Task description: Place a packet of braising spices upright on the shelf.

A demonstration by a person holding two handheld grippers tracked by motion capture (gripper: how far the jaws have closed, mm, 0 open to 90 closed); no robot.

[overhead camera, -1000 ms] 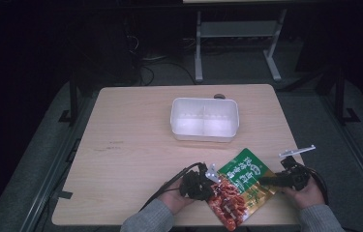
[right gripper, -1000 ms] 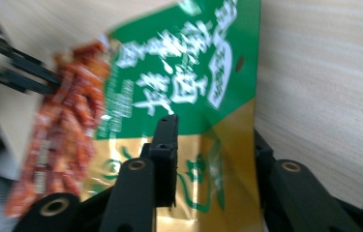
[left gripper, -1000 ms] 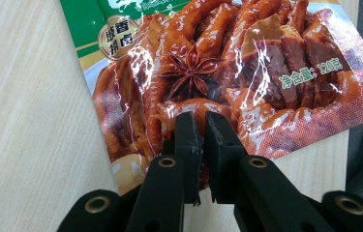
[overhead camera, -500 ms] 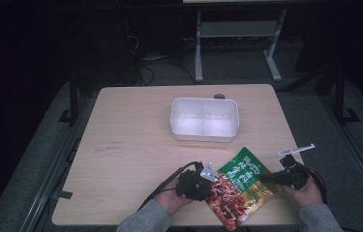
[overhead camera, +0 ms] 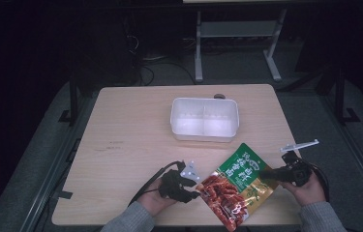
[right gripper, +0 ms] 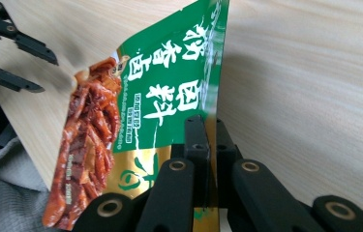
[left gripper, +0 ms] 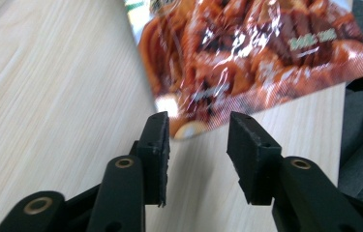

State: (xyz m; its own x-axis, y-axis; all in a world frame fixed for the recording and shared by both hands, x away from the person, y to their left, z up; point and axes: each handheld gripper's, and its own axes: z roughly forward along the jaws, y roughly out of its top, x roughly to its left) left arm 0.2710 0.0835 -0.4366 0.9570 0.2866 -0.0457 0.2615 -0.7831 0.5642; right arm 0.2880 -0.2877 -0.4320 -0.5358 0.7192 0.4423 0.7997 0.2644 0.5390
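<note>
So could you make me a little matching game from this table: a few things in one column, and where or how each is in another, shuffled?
Things:
1. left gripper
2. right gripper
3. snack packet
4. white tray

States:
A. at the table's middle, two compartments
B. jaws apart, just short of the packet's red edge
C. green and red, lifted at one edge
D. jaws shut on the packet's green-gold edge

Pairs: 1-B, 2-D, 3-C, 4-A

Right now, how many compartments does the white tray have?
2: the white tray has a left compartment and a right compartment, side by side, with a divider between them.
</note>
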